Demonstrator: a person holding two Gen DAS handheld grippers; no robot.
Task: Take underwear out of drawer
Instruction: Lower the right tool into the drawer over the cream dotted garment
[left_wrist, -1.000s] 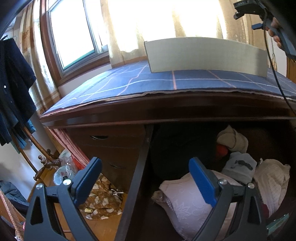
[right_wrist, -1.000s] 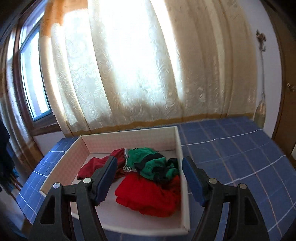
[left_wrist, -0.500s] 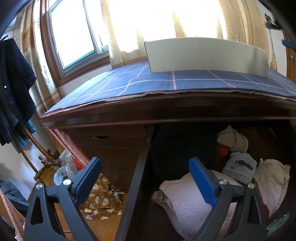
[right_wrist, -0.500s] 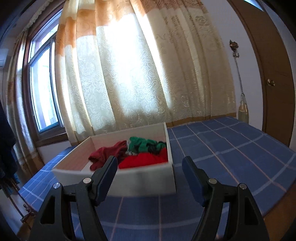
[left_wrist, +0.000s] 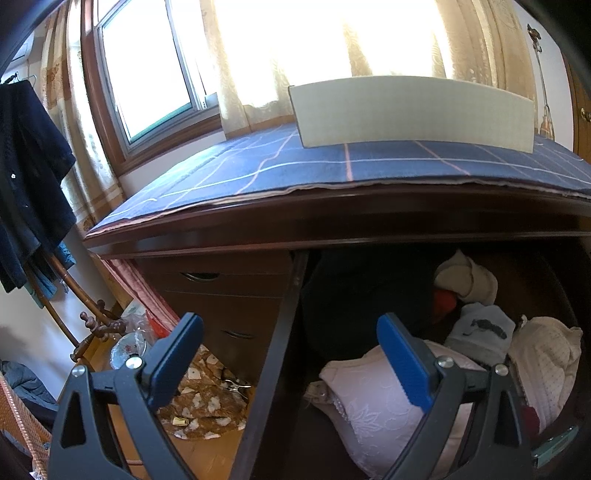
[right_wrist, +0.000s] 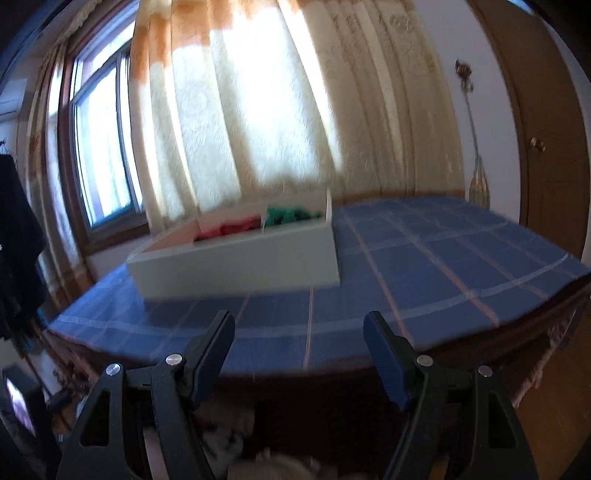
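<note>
The dark wooden drawer (left_wrist: 284, 339) stands pulled out under the desk top. In it lie a pale pink lace garment (left_wrist: 369, 398), a grey piece (left_wrist: 480, 332), a cream piece (left_wrist: 465, 277), a white knitted piece (left_wrist: 546, 354) and a bit of red (left_wrist: 443, 301). My left gripper (left_wrist: 288, 354) hangs open over the drawer's left wall, empty. My right gripper (right_wrist: 299, 350) is open and empty in front of the desk edge. A white box (right_wrist: 236, 266) on the blue checked cloth (right_wrist: 424, 258) holds red (right_wrist: 229, 230) and green garments (right_wrist: 288, 216). Pale fabric shows blurred at the bottom of the right wrist view.
Closed drawer fronts (left_wrist: 221, 295) sit left of the open drawer. On the floor lie a brown patterned cloth (left_wrist: 207, 402) and a bag (left_wrist: 127, 343). Dark clothes (left_wrist: 29, 184) hang on a wooden rack at the left. Curtains (right_wrist: 258, 122) and a door (right_wrist: 546, 147) stand behind the desk.
My right gripper has drawn back from above the white box and sunk to the desk's front edge, still open. It has left the left wrist view. My left gripper has not moved.
</note>
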